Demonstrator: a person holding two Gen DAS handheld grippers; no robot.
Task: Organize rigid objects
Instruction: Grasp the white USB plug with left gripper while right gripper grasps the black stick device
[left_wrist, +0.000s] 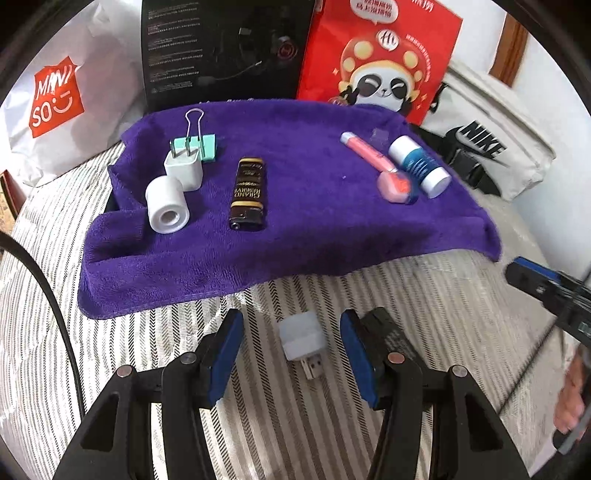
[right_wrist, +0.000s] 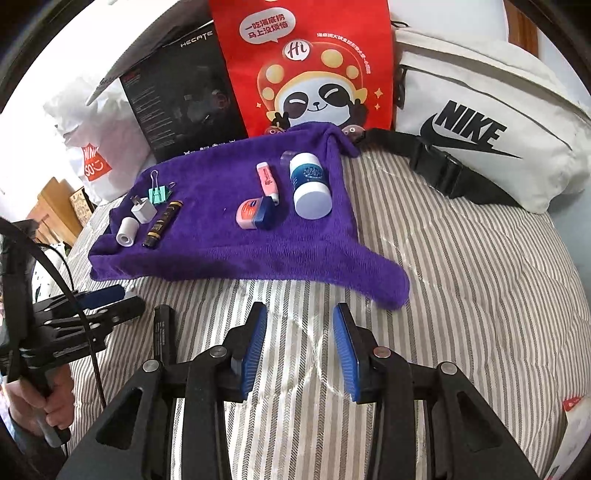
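Observation:
A purple towel (left_wrist: 295, 229) (right_wrist: 221, 251) lies on the striped bed. On its left lie a white roll (left_wrist: 167, 209), a white plug adapter (left_wrist: 183, 168), a green binder clip (left_wrist: 197, 142) and a dark lighter (left_wrist: 248, 194). On its right lie a pink tube (left_wrist: 365, 153), a pink tin (left_wrist: 395, 186) and a blue-and-white bottle (left_wrist: 419, 166). My left gripper (left_wrist: 291, 350) is open over the bedding, with a small white USB light (left_wrist: 303, 338) between its fingers, untouched. A black flat battery (left_wrist: 391, 334) lies by its right finger. My right gripper (right_wrist: 301, 347) is open and empty above the bedding.
Behind the towel stand a white Miniso bag (left_wrist: 66, 99), a black box (left_wrist: 221, 51) and a red panda bag (left_wrist: 376, 55). A white Nike waist bag (right_wrist: 480, 122) lies at the right. The right gripper shows at the left view's right edge (left_wrist: 546, 291).

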